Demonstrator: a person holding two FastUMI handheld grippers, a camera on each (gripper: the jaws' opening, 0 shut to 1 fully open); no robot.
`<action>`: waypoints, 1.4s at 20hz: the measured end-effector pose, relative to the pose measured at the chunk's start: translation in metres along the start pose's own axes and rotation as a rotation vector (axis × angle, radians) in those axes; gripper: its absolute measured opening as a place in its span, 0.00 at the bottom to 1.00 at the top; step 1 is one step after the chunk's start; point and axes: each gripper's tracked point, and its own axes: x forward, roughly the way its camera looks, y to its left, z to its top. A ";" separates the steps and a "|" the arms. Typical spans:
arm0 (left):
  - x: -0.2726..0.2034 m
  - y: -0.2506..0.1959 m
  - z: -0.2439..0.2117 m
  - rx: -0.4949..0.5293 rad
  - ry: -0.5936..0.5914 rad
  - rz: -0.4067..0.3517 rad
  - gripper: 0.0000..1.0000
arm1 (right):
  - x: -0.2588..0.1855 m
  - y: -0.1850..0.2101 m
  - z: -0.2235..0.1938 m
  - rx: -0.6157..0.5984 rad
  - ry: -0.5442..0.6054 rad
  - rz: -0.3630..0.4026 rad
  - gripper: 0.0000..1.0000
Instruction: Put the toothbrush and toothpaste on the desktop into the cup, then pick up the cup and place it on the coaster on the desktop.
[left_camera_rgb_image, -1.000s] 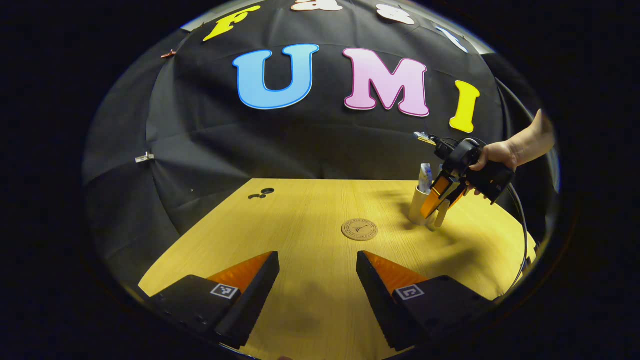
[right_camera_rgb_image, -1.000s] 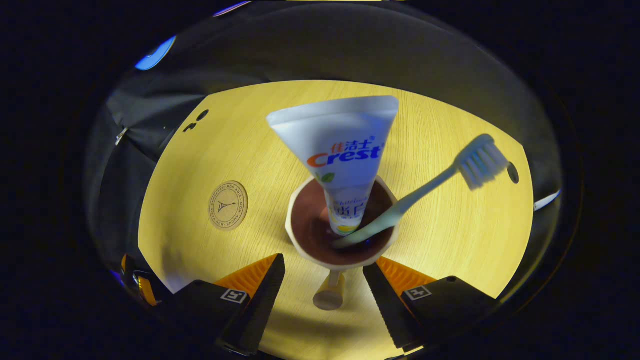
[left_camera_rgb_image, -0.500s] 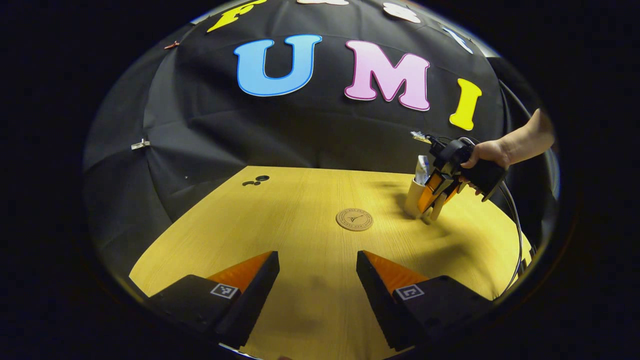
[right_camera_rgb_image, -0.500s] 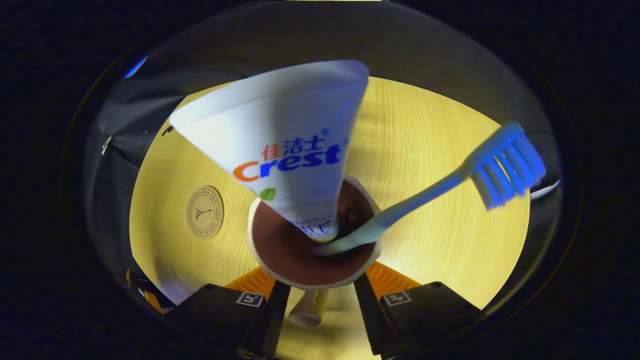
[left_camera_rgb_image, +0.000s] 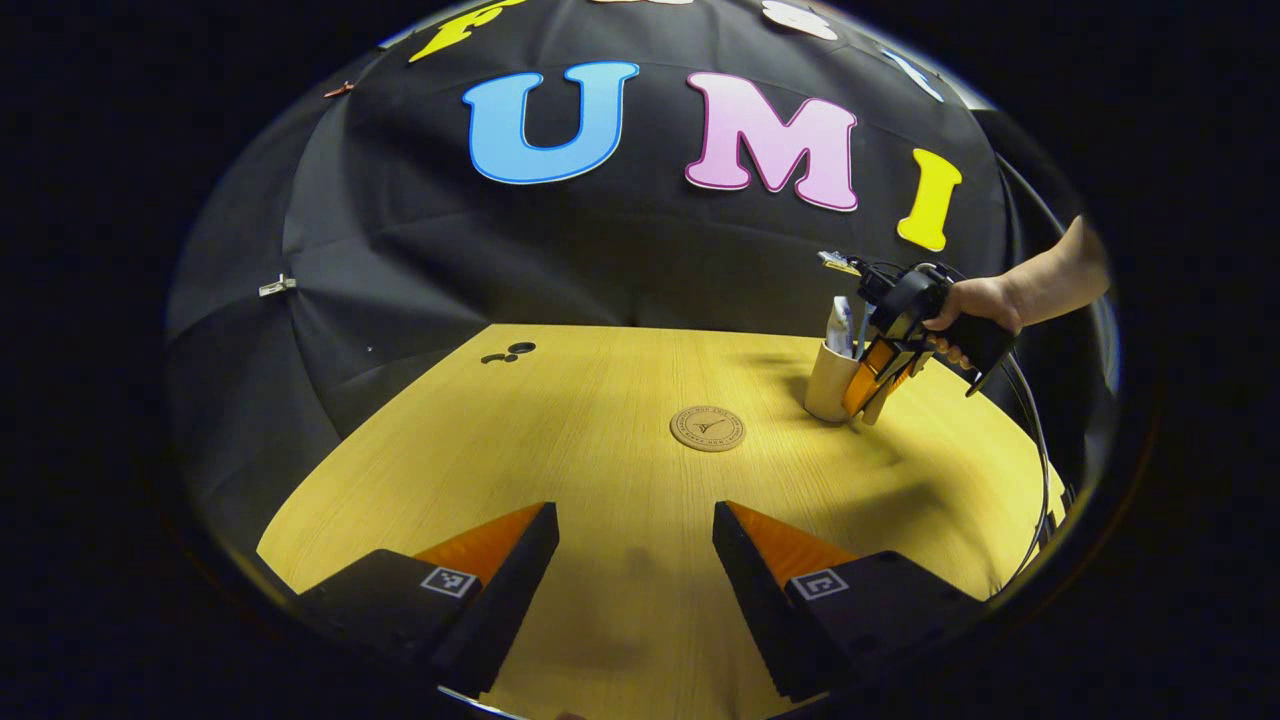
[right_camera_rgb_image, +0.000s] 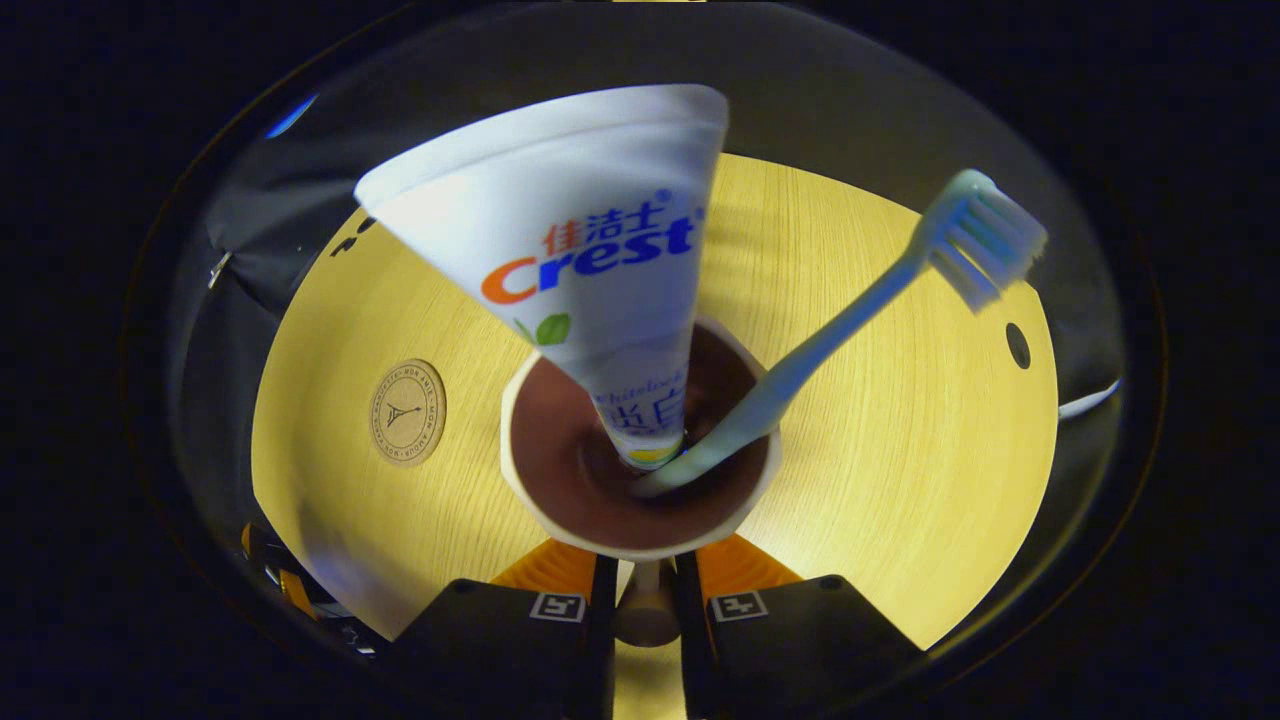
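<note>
Both fingers of the right hand-held gripper (right_camera_rgb_image: 645, 610) pinch the cup's handle (right_camera_rgb_image: 647, 615).

The white toothpaste tube (right_camera_rgb_image: 590, 270) carries a brand word in orange and blue with small blue characters above it. The round brown cork coaster (right_camera_rgb_image: 407, 412) bears ring lettering too small to read, around a tower emblem. Square black-and-white coded tags (right_camera_rgb_image: 556, 606) sit on the black finger blocks.

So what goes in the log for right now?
right gripper: shut on cup handle | paste, brush: in cup | coaster: bare | left gripper: open
</note>
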 end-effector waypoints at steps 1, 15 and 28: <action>0.000 0.000 -0.002 0.000 0.004 0.000 0.98 | 0.003 0.000 -0.001 -0.004 0.002 -0.001 0.29; -0.006 0.008 -0.010 0.011 0.006 0.004 0.98 | -0.022 0.071 0.016 -0.133 -0.059 0.051 0.28; -0.026 0.033 -0.031 -0.008 0.024 0.031 0.98 | -0.003 0.175 0.017 -0.267 -0.068 0.102 0.29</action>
